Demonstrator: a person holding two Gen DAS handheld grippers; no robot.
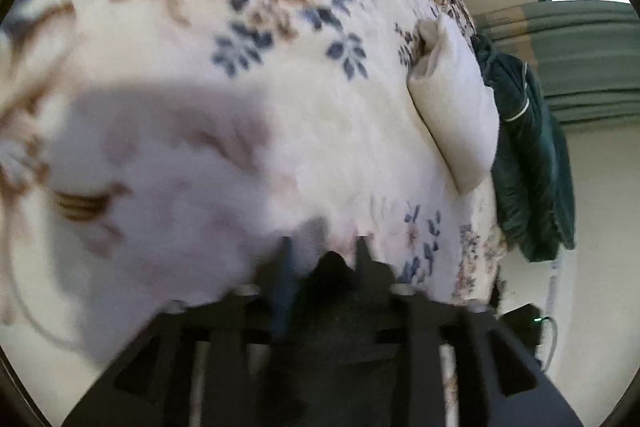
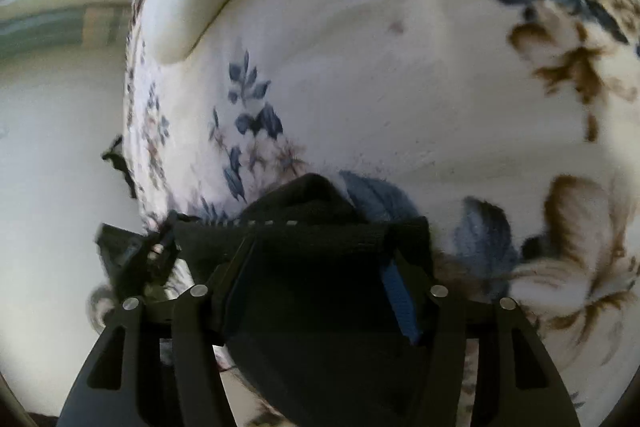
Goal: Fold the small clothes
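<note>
I see my right gripper [image 2: 320, 227] with its jaws clamped on a dark garment [image 2: 316, 307] bunched low over the floral blanket [image 2: 400, 67]. My left gripper [image 1: 324, 247] has narrow jaws pinching the same dark cloth (blurred). A folded white garment [image 1: 452, 107] lies near the blanket's edge.
</note>
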